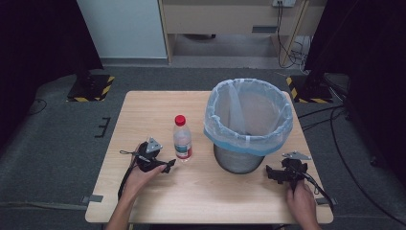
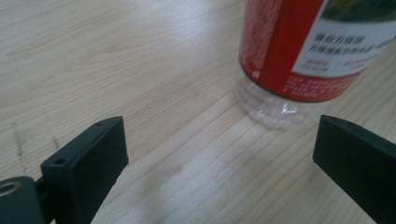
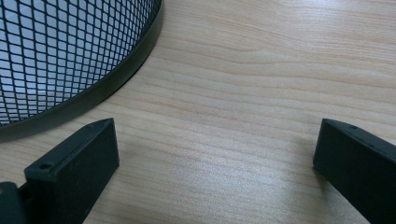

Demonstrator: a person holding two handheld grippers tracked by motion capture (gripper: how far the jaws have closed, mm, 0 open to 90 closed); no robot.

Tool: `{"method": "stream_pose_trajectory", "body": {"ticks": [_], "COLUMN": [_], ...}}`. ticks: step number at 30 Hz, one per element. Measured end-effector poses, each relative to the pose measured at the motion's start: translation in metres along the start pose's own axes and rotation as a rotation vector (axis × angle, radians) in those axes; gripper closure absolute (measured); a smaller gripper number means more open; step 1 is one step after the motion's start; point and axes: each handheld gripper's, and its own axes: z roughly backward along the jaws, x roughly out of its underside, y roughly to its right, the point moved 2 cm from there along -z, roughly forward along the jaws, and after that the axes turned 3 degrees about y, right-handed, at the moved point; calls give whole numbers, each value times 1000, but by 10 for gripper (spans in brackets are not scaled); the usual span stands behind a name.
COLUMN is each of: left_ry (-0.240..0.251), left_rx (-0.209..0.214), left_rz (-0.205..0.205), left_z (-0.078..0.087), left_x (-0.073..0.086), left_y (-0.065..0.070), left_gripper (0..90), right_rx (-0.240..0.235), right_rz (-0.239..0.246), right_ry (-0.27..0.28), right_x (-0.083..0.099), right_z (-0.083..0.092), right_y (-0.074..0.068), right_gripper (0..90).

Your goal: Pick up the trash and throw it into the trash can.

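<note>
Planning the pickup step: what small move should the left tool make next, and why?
Probably ease the left tool forward around the bottle. Its jaws stand open, and in the left gripper view the bottle stands upright just ahead, not yet between them, slightly toward the right jaw.

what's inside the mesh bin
The mesh bin holds a pale blue bag liner folded over its rim. Nothing shows in the visible part; the bottom is hidden by the near wall.

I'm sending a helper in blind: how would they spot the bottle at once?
On the wooden table, find the mesh bin lined with a blue bag. Just left of it stands the bottle, upright: clear plastic, red cap, red label, the left gripper beside it.
</note>
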Motion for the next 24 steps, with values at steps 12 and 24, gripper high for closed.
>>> {"method": "stream_pose_trajectory", "body": {"ticks": [12, 24], "left_ry": [99, 210], "left_rx": [63, 117], "left_rz": [16, -12], "left_z": [2, 3], "left_x": [-13, -28], "left_y": [12, 26], "left_gripper": [19, 23], "right_rx": [0, 0], "right_rz": [6, 6], "right_ry": [2, 2], "right_x": [0, 0], "right_z": [0, 0], "right_y": [1, 0], "right_gripper": [3, 3]}}
